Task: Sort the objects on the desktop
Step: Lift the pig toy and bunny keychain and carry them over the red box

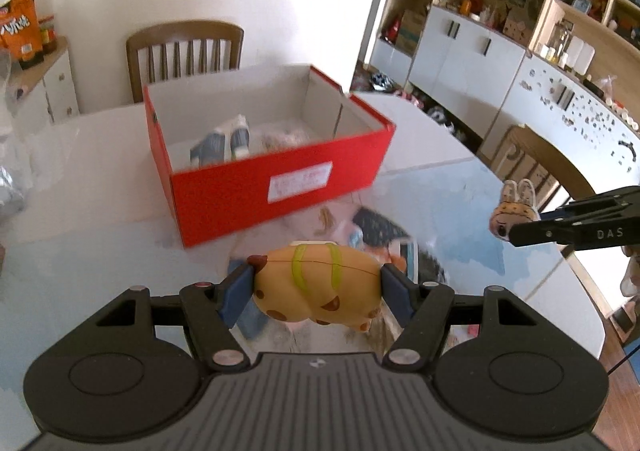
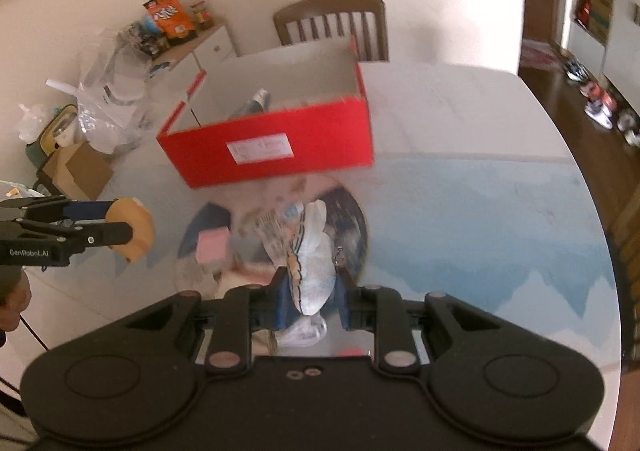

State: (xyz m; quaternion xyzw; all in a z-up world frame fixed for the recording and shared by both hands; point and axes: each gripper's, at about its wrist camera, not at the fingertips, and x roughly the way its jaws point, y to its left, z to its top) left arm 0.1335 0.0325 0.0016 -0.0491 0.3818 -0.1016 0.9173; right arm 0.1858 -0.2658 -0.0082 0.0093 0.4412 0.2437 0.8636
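Observation:
My left gripper (image 1: 318, 287) is shut on a tan spotted animal toy (image 1: 316, 291) with green straps, held above the table short of the red box (image 1: 280, 187). It also shows at the left of the right wrist view (image 2: 132, 229). My right gripper (image 2: 310, 303) is shut on a flat rabbit-eared figure (image 2: 312, 271), also seen in the left wrist view (image 1: 514, 211). The open red box (image 2: 272, 147) holds a blue-and-white item (image 1: 224, 143) and a pale bundle. A pink cube (image 2: 212, 247) lies on the table.
The glossy table (image 2: 480, 211) has a blue mountain print. A wooden chair (image 1: 186, 51) stands behind the box. A side cabinet with snack bags (image 2: 170, 15) and plastic bags (image 2: 108, 99) is at the left. Shelves and cupboards (image 1: 480, 51) fill the right.

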